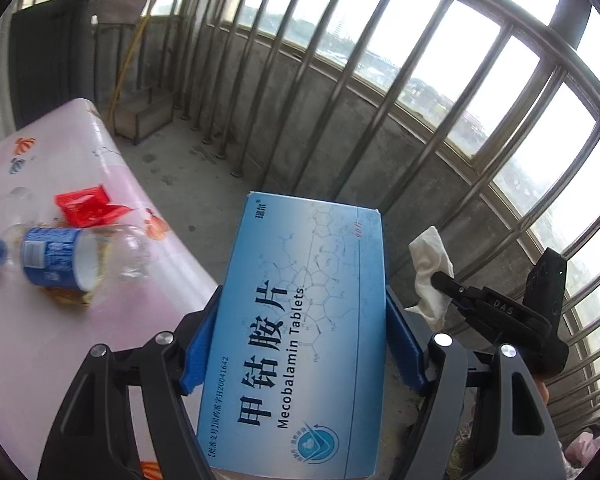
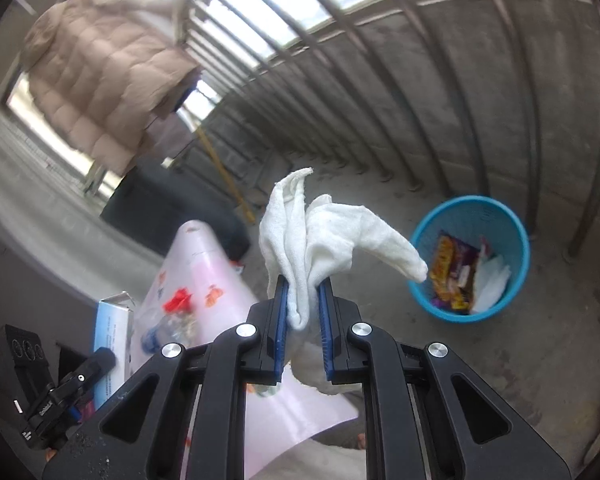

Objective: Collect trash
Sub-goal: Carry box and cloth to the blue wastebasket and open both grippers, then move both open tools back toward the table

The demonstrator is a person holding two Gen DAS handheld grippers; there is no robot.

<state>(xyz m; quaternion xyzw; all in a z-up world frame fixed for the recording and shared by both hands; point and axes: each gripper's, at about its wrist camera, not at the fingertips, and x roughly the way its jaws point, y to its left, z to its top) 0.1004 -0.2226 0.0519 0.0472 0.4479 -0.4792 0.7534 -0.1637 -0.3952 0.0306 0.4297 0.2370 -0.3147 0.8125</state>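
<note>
The left gripper (image 1: pixel 300 320) angled downward, its blue pads (image 1: pixel 198 344) spread wide and pressed against the two long sides of a blue tablet box (image 1: pixel 300 312). The right gripper (image 2: pixel 303 300) also pointed downward, jaws nearly together, pinching a crumpled white tissue (image 2: pixel 320 236).

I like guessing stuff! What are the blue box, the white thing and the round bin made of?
The blue box in the left tongs looks like thin printed cardboard: smooth, slightly glossy, with sharp folded edges. The white thing in the right tongs seems to be soft cloth or thick tissue: matte, fuzzy and crumpled. The round bin looks like blue plastic with a fine mesh wall.
</note>
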